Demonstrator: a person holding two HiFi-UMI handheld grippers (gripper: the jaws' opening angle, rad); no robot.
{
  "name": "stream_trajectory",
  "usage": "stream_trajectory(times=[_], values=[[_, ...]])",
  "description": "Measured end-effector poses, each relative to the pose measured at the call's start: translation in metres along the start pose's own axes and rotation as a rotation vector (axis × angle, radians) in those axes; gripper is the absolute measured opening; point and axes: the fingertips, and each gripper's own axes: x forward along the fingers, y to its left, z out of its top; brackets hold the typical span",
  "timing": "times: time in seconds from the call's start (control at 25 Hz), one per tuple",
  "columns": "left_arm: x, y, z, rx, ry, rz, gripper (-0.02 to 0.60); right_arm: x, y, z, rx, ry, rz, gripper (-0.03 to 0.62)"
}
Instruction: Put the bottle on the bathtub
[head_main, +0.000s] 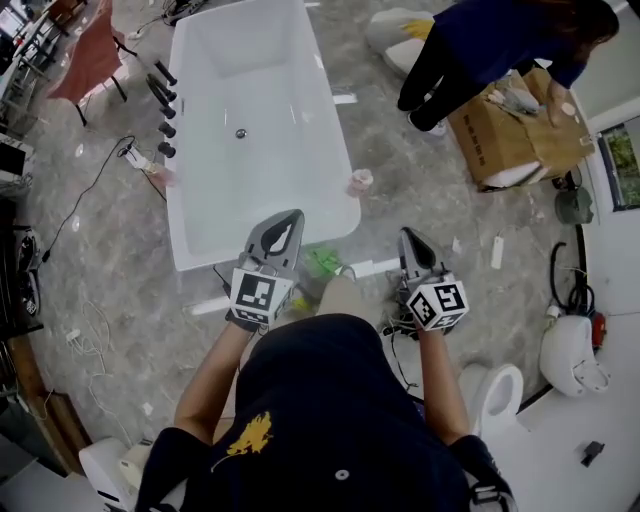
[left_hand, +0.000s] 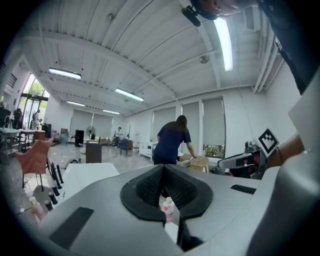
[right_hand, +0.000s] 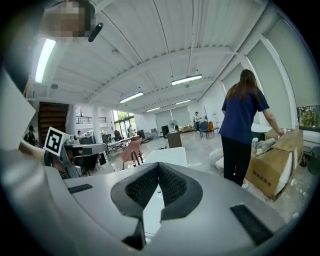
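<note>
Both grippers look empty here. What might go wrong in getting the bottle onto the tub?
1. The left gripper and right gripper are both shut and empty. Nudging the pink bottle on the floor before opening could tip it.
2. The bathtub rim looks narrow, so the bottle may slide off.
3. A green object on the floor near the person's path is a stumble risk.

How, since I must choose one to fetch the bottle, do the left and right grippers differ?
The left gripper sits by the bathtub corner; the right gripper hangs over floor to its right. The left gripper's view frames the pink bottle beyond its jaws; the right's frames the bathtub. Both are shut and empty.
</note>
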Motion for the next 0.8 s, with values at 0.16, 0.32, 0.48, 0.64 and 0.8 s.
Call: stream_trajectory(times=[0.16, 0.32, 0.48, 0.64, 0.8], values=[[-0.017, -0.008, 0.022, 0.056, -0.027, 0.000, 0.018, -0.023, 0.026, 0.010, -0.031, -0.007, 0.010, 0.000], [-0.027, -0.015, 0.045, 0.086, -0.110, 0.030, 0.018, -0.035, 0.029, 0.015, -0.024, -0.015, -0.012, 0.000], [-0.040, -0.024, 0.051, 0.199, -0.105, 0.028, 0.018, -0.039, 0.028, 0.012, -0.011, -0.001, -0.037, 0.000], [-0.050, -0.024, 0.048, 0.177, -0.096, 0.032, 0.018, -0.037, 0.032, 0.016, -0.033, 0.004, -0.038, 0.000], [-0.061, -0.017, 0.051, 0.170, -0.117, 0.058, 0.018, -0.034, 0.038, 0.022, -0.068, -0.005, -0.029, 0.000]])
